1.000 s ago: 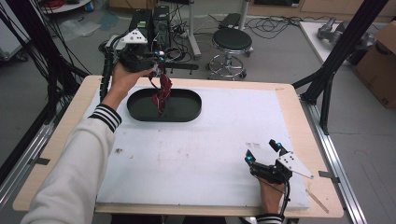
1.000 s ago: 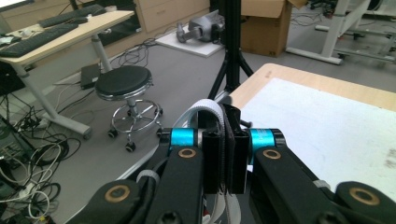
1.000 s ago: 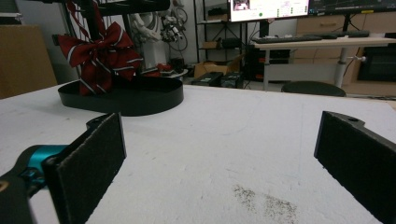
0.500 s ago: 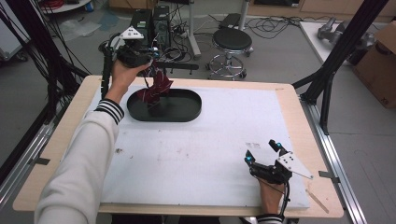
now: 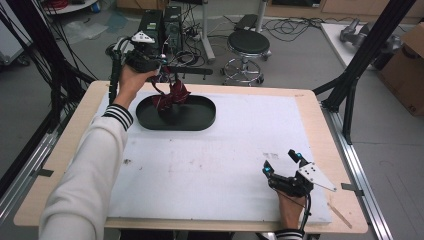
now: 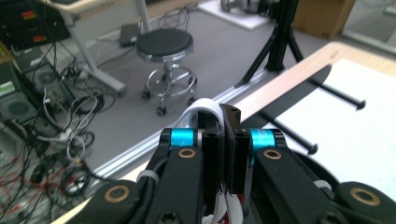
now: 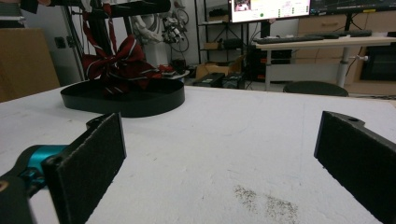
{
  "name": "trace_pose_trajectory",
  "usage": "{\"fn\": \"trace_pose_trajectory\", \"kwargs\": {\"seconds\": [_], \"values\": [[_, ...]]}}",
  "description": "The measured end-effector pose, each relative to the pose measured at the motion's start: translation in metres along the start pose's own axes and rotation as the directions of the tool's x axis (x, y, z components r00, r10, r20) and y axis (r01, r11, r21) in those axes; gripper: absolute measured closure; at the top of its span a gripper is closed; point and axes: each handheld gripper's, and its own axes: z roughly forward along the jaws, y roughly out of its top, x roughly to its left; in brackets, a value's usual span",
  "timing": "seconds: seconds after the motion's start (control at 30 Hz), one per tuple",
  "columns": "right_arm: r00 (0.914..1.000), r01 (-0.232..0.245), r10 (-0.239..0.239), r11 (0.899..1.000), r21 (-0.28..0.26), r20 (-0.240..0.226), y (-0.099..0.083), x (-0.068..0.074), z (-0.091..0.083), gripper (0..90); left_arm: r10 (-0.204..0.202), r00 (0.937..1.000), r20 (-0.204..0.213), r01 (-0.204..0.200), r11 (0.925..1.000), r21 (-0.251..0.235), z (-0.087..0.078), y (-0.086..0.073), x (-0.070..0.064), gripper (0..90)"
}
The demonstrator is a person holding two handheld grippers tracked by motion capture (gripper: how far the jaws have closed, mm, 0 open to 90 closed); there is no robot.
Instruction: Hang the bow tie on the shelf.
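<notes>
A dark red bow tie (image 5: 170, 95) with white stripes hangs over the left part of a black oval tray (image 5: 202, 121) at the table's far left. My left gripper (image 5: 163, 69) is above it, shut on its strap. In the left gripper view the jaws (image 6: 224, 140) are pressed together on a white band (image 6: 204, 105). My right gripper (image 5: 281, 163) rests on the white mat near the front right corner, open, nothing between its pads. In the right gripper view the bow tie (image 7: 116, 63) dangles just above the tray (image 7: 140, 101), far beyond the open right gripper (image 7: 224, 158).
A white mat (image 5: 225, 150) covers most of the wooden table (image 5: 75, 145). Behind the far edge stand a black stool (image 5: 248, 42), computer cases and loose cables (image 5: 165, 25). Black frame struts (image 5: 350, 85) rise at the right side.
My left gripper has risen and pulled the bow tie up from the tray floor; the tie now hangs bunched higher. The right gripper has stayed still.
</notes>
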Motion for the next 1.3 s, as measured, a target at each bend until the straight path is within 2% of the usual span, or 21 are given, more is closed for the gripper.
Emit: {"fn": "trace_pose_trajectory", "kwargs": {"seconds": [0.17,0.3,0.4,0.47,0.5,0.6,0.63,0.7,0.73,0.77,0.8,0.87,1.0,1.03,1.07,1.17,1.23,1.3], "values": [[1.0000,-0.003,0.003,1.000,0.003,-0.001,0.000,0.000,0.000,1.0,0.014,0.9997,-0.021,-0.013,0.9990,0.042,-0.001,0.002,0.000,85.8],[1.0000,-0.003,0.003,1.000,0.003,-0.001,0.000,0.000,0.000,1.0,0.021,0.9987,-0.047,-0.017,0.9967,0.079,-0.003,0.004,0.000,78.8],[1.0000,-0.005,0.005,1.000,0.002,-0.001,0.000,0.000,0.000,1.0,0.031,0.9962,-0.082,-0.022,0.9944,0.103,-0.004,0.003,-0.001,77.1],[1.0000,0.001,-0.001,1.000,0.001,-0.001,0.000,0.000,0.000,1.0,0.028,0.9931,-0.113,-0.016,0.9936,0.112,-0.006,0.002,0.000,68.8],[1.0000,0.001,-0.001,1.000,0.001,-0.001,0.000,0.000,0.000,1.0,0.025,0.9919,-0.125,-0.011,0.9932,0.116,-0.006,0.002,0.000,68.8],[1.0000,-0.005,0.005,1.000,0.007,-0.002,0.000,0.001,0.000,1.0,0.035,0.9858,-0.164,-0.015,0.9931,0.116,-0.008,0.002,-0.001,56.7],[1.0000,-0.005,0.005,1.000,0.007,-0.002,0.000,0.001,0.000,1.0,0.036,0.9831,-0.180,-0.016,0.9940,0.109,-0.008,0.002,-0.001,45.7],[1.0000,-0.005,0.005,1.000,0.007,-0.003,0.000,0.001,0.000,1.0,0.037,0.9748,-0.220,-0.017,0.9956,0.092,-0.009,0.001,0.000,30.9],[1.0000,-0.005,0.005,1.000,0.007,-0.003,0.000,0.001,0.000,1.0,0.038,0.9703,-0.239,-0.017,0.9961,0.086,-0.010,0.001,0.000,30.9],[1.0000,-0.002,0.002,1.000,0.008,-0.001,0.000,0.001,0.000,1.0,0.036,0.9672,-0.251,-0.019,0.9973,0.071,-0.011,0.000,0.001,21.1],[1.0000,0.000,0.000,1.000,0.007,-0.002,0.000,0.001,0.000,1.0,0.034,0.9649,-0.261,-0.019,0.9980,0.060,-0.012,-0.001,0.001,16.6],[1.0000,0.001,-0.001,1.000,0.005,0.002,0.000,0.001,0.000,1.0,0.017,0.9660,-0.258,-0.011,0.9996,0.026,-0.016,-0.005,0.003,13.8],[1.0000,0.003,-0.003,1.000,0.004,0.001,0.000,0.001,0.000,1.0,0.016,0.9655,-0.260,-0.020,0.9997,-0.015,-0.024,-0.011,0.006,11.8],[1.0000,0.004,-0.004,1.000,0.003,0.001,0.000,0.002,0.000,1.0,0.010,0.9670,-0.254,-0.015,0.9997,-0.017,-0.026,-0.012,0.007,11.8],[1.0000,0.009,-0.009,1.000,0.001,0.000,0.000,0.002,0.000,1.0,0.009,0.9679,-0.251,-0.013,0.9998,-0.015,-0.026,-0.012,0.008,11.8],[1.0000,0.008,-0.008,1.000,0.001,0.001,0.000,0.002,0.000,1.0,0.037,0.9644,-0.262,-0.035,0.9993,0.013,-0.026,-0.011,0.008,11.9],[1.0000,0.004,-0.004,1.000,0.003,0.003,0.000,0.002,0.000,1.0,0.070,0.9572,-0.281,-0.063,0.9974,0.035,-0.024,-0.009,0.006,11.9],[1.0000,0.003,-0.003,1.000,0.002,0.002,0.000,0.002,0.000,1.0,0.090,0.9536,-0.287,-0.078,0.9956,0.052,-0.021,-0.006,0.005,11.9]]}}
